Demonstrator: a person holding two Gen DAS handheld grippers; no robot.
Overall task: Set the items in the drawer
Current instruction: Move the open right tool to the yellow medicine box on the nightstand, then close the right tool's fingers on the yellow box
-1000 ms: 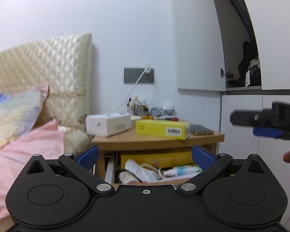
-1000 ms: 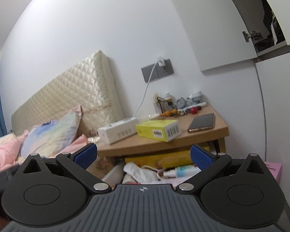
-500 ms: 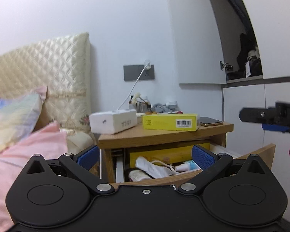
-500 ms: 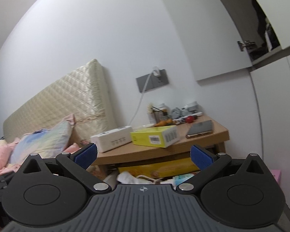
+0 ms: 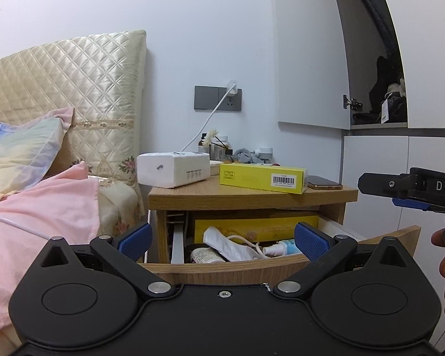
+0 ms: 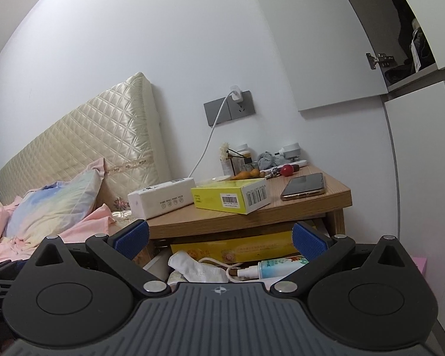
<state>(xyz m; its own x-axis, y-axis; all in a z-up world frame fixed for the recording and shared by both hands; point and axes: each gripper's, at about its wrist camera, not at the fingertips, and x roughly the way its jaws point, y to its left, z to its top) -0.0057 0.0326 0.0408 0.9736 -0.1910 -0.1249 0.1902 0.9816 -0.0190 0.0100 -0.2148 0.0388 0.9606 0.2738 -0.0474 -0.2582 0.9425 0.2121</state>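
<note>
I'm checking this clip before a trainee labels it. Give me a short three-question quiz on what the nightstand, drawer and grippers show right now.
1. True or false: the drawer of the nightstand is pulled open.
2. Which item lies between the white box and the phone on the top? A) yellow box B) spray bottle C) pillow
3. Fill in: the left gripper and right gripper are both ____ and hold nothing.

Key: 1 true; 2 A; 3 open.
</note>
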